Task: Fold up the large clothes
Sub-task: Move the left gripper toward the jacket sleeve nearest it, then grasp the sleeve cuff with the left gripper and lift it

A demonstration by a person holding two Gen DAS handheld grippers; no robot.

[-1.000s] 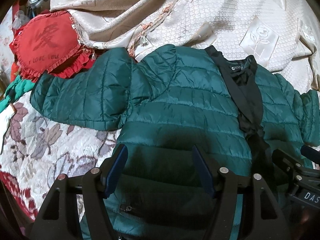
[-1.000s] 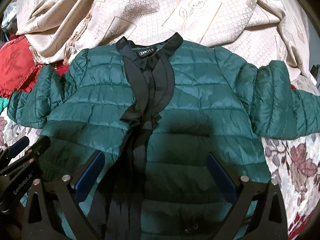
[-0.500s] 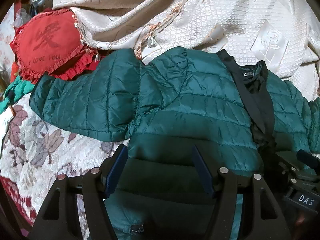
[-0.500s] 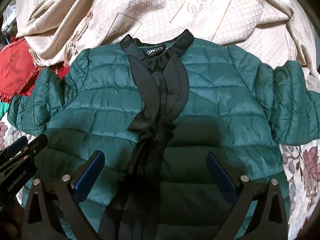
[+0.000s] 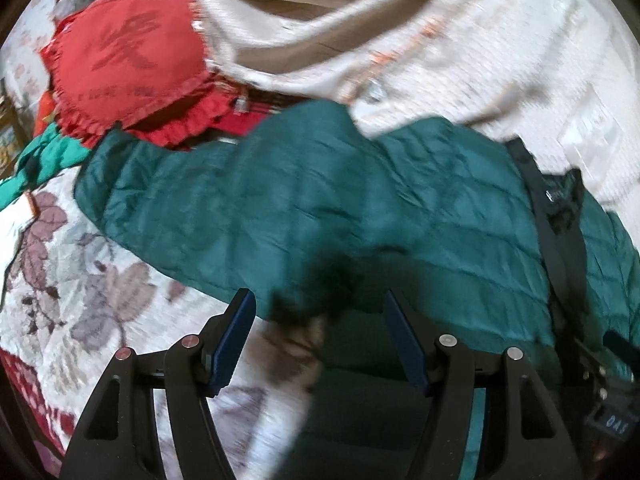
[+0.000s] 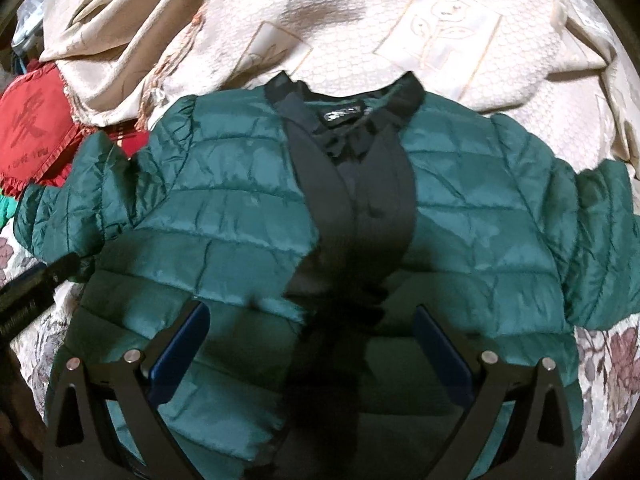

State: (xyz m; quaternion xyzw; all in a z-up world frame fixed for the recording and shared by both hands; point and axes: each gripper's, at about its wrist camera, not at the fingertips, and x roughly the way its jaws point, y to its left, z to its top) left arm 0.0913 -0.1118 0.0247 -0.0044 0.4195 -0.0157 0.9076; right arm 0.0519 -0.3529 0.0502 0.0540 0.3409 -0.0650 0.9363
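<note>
Looking down both cameras, I see one green quilted jacket (image 6: 240, 216) spread front-up on the floral bedspread (image 5: 80, 300), collar away from me and both sleeves thrown outward, which I judge is the flat layout a first fold needs. My left gripper (image 5: 320, 332) hangs wide and empty over the jacket's side edge below the left sleeve (image 5: 180, 208), likely lining up a grab there. My right gripper (image 6: 312, 344) is also spread wide, holding nothing, centred over the black placket (image 6: 352, 200). I count two sleeves, one red ruffled cushion (image 5: 132, 64) and one cream coverlet (image 6: 360, 40) beyond the collar.
</note>
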